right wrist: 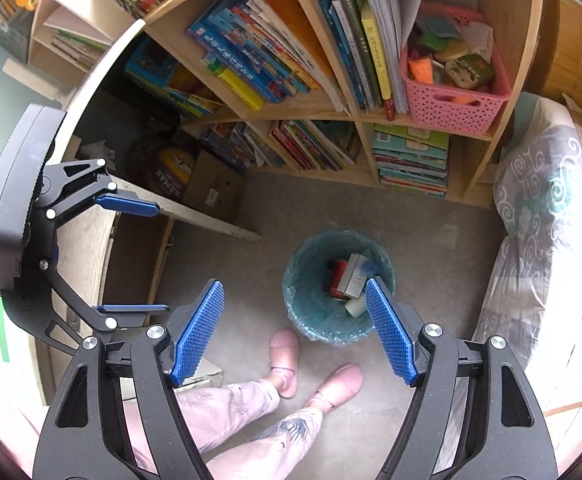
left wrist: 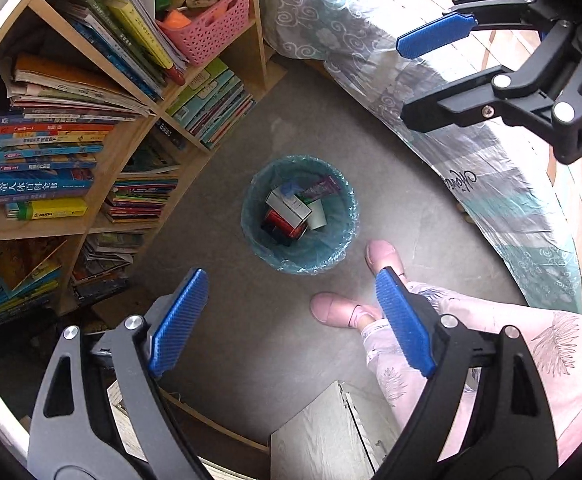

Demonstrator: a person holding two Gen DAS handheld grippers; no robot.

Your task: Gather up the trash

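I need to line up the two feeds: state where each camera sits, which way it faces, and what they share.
Left wrist: on the left gripper, facing down at the trash bin; open fingers, slippers, right gripper show.
Right wrist: on the right gripper, facing down at the bin; open fingers, legs, left gripper show.
Shared: bin, bookshelf, pink basket, bed.

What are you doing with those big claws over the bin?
A person in pink slippers holds two blue-padded claws above a round bin with a blue-green plastic liner. Both the left claw and right claw are open and empty. Small boxes and a white cup already lie in the bin.
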